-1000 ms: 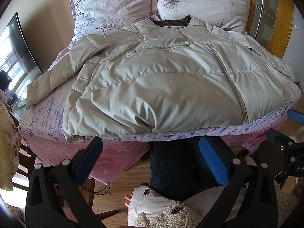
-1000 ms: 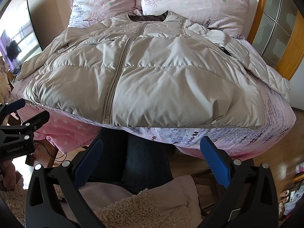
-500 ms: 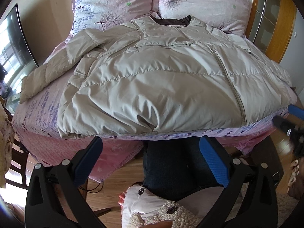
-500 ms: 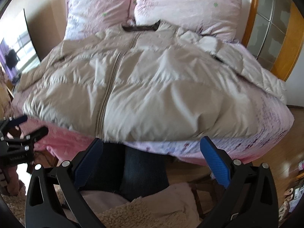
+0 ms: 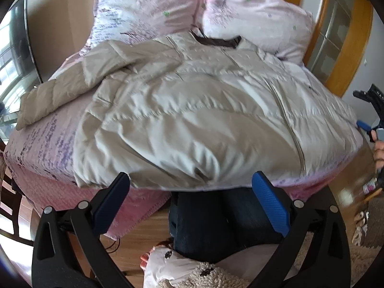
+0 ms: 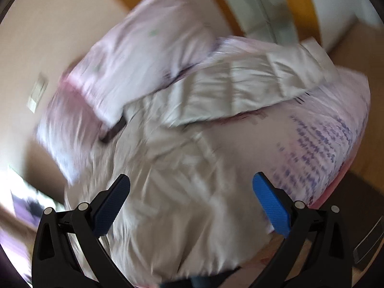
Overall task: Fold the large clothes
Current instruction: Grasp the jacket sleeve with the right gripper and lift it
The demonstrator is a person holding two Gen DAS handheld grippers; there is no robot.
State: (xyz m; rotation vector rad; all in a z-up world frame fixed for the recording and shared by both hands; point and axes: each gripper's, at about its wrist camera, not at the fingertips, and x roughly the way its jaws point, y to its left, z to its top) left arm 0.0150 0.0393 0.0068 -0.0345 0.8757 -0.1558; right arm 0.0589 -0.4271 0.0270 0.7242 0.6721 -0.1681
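A large beige puffer jacket [image 5: 196, 110] lies front-up and zipped on the pink bed, collar toward the pillows, hem at the near edge. Its left sleeve [image 5: 55, 96] stretches out to the left. My left gripper [image 5: 192, 192] is open and empty, just short of the hem. My right gripper [image 6: 192, 192] is open and empty above the jacket's right side [image 6: 182, 172], tilted; the right sleeve [image 6: 240, 91] lies ahead of it. This view is blurred. The right gripper also shows at the far right of the left wrist view [image 5: 370, 110].
Two pink floral pillows [image 5: 254, 21] lean at the head of the bed. The pink bedspread [image 5: 43, 148] hangs over the near edge. A wooden frame with glass panels [image 5: 336, 43] stands at the right. The person's legs in dark jeans [image 5: 216, 220] are below.
The right gripper has swung up, forward and to the right, over the jacket's right side, and has tilted. The left gripper has moved slightly closer to the hem. Both stay open.
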